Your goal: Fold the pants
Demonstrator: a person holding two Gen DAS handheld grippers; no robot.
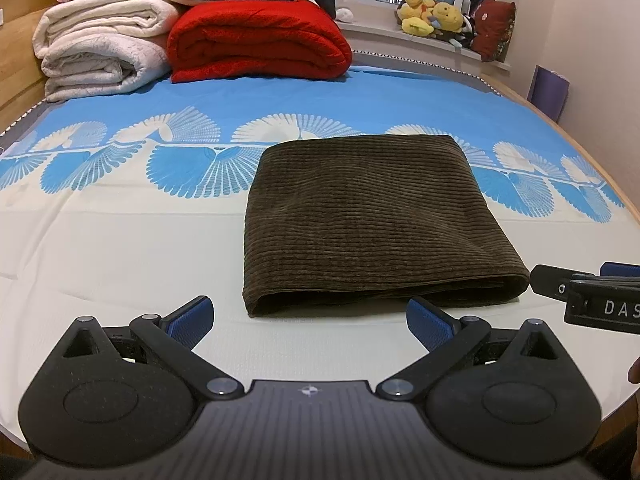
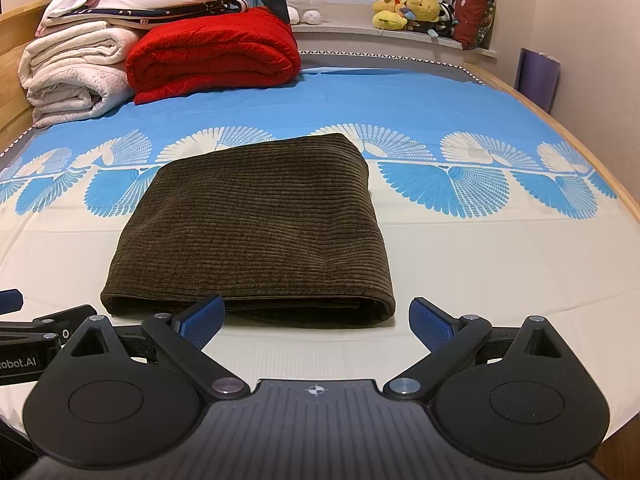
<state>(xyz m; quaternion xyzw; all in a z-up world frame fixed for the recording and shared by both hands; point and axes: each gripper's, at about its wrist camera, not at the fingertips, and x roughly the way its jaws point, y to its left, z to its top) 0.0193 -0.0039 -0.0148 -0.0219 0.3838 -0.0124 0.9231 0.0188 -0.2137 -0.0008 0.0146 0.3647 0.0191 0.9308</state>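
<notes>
The dark brown corduroy pants [image 1: 372, 220] lie folded into a flat rectangle on the bed sheet [image 1: 120, 248], with the thick folded edge nearest me. They also show in the right wrist view [image 2: 256, 228]. My left gripper [image 1: 310, 320] is open and empty, just short of the pants' near edge, towards their left. My right gripper [image 2: 316, 320] is open and empty, just short of the near edge, towards their right. Its tip also shows at the right edge of the left wrist view [image 1: 592, 288].
A red folded blanket [image 1: 256, 40] and white folded blankets [image 1: 100, 48] are stacked at the far left of the bed. Plush toys [image 1: 436, 16] sit on the window sill. A wooden bed frame [image 2: 616, 192] runs along the right edge.
</notes>
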